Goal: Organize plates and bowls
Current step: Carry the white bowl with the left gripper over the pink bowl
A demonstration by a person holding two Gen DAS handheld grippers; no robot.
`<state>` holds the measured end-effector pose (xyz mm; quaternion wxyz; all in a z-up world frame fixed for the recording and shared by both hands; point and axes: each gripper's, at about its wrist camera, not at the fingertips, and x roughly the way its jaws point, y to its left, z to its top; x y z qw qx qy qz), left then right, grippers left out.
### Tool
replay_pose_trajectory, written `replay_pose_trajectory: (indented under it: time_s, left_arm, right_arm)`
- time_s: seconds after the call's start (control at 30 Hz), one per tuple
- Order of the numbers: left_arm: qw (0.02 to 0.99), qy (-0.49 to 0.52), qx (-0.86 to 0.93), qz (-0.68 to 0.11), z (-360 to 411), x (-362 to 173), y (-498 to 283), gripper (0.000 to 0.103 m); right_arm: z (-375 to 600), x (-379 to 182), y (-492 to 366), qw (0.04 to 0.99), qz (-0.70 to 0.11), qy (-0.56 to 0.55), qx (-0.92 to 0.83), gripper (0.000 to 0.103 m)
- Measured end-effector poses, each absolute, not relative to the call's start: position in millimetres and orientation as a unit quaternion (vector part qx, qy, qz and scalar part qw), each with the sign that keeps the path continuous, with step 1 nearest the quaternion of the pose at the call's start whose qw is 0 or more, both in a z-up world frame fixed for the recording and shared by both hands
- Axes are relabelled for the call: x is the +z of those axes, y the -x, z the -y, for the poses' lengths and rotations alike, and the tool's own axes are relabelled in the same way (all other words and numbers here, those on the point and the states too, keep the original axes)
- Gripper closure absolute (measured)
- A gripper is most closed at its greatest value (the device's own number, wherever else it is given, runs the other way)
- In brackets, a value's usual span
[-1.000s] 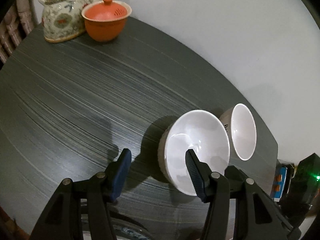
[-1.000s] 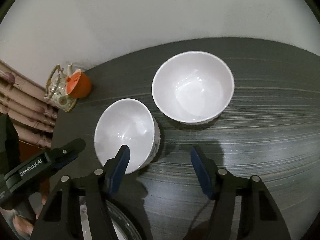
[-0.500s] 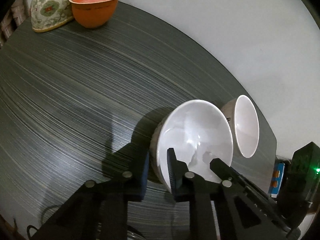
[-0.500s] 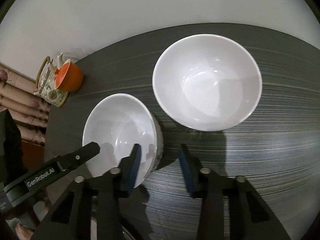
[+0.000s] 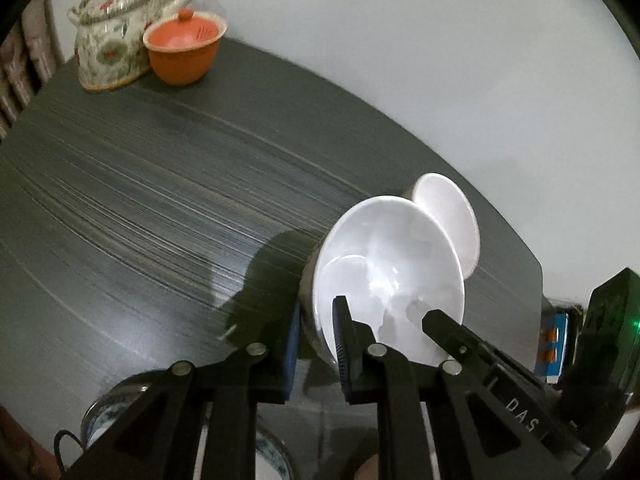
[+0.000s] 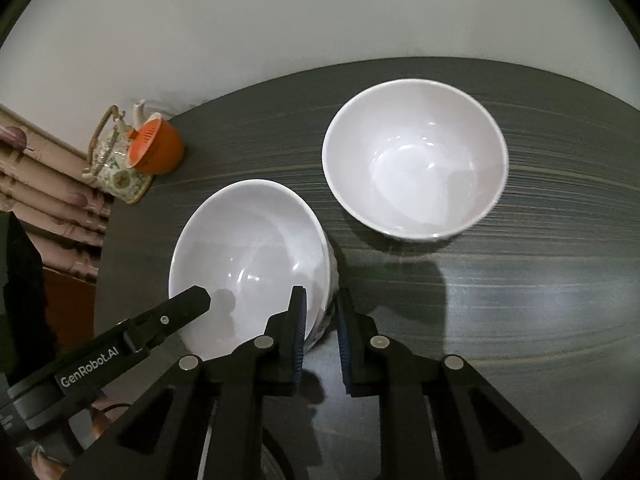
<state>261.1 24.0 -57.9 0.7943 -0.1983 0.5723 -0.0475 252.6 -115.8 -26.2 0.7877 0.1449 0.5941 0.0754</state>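
Both grippers, left [image 5: 316, 336] and right [image 6: 320, 320], are clamping the glossy white bowl's [image 6: 248, 256] rim. It is sitting on a streaked dark table [image 6: 520, 300], a second bowl [image 6: 416, 160] standing beside it.

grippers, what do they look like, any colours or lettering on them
Both are matte black plastic two-finger tools. The left gripper and right gripper have triangular cut-out linkage arms with round silver pivot pins and blue ribbed pads on the fingertips. White lettering reads GenRobot.AI along the left one's finger in the right wrist view. A green light glows on the right one's body.
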Motion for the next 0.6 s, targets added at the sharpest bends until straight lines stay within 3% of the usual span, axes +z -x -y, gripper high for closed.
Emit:
replay_pose_trajectory:
  time_s: [0.6]
  left_arm:
    - [0.823,0.158,-0.107,-0.535,41,26,-134,0.087]
  right_arm:
    - [163,66,-135,0.829,-0.532,-0.153,0.078,0.088]
